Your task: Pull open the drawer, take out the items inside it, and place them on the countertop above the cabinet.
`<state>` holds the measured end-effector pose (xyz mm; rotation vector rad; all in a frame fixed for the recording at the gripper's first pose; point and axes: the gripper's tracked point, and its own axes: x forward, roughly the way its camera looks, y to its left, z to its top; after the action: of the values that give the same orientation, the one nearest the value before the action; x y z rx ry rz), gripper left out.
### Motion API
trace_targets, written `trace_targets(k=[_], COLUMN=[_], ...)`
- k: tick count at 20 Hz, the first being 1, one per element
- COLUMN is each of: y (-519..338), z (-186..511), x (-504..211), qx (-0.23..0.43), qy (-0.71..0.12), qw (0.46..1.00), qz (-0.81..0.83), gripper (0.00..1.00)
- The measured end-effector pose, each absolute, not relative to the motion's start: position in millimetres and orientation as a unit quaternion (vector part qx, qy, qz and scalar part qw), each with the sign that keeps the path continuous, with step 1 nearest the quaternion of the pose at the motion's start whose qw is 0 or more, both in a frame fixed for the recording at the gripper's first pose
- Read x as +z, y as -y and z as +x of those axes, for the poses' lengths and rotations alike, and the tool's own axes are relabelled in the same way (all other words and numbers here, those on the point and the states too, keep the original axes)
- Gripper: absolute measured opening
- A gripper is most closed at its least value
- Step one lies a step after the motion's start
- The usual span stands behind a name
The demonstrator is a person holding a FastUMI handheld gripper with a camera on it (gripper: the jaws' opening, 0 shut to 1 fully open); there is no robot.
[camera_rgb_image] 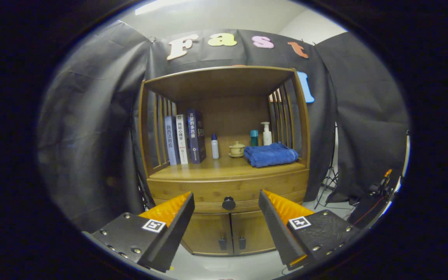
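Gripper view: your claw (226,206) is spread wide, holding nothing. Drawer (230,189) sits shut beyond the fingers, its round knob (228,203) in the gap between them; contents hidden. Below it, two cabinet doors (230,233). Above, the worktop (224,166) carries three upright books (185,138), a small bottle (215,146), a lidded cup (237,149), a folded blue towel (270,154), two bottles behind it. A tripod (328,182) stands beside the cabinet.
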<state>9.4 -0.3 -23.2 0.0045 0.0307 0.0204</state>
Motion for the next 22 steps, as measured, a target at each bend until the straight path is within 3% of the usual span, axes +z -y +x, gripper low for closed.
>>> trace_targets(k=[13, 19, 22], y=[3.8, 6.2, 5.0], z=[163.1, 208.1, 189.4], x=[-121.9, -160.2, -153.5], qx=[-0.033, -0.027, -0.010], qy=[-0.070, -0.145, -0.136], qw=[0.997, 0.989, 0.991], qz=[-0.012, -0.006, -0.014], gripper=[0.99, 0.40, 0.31])
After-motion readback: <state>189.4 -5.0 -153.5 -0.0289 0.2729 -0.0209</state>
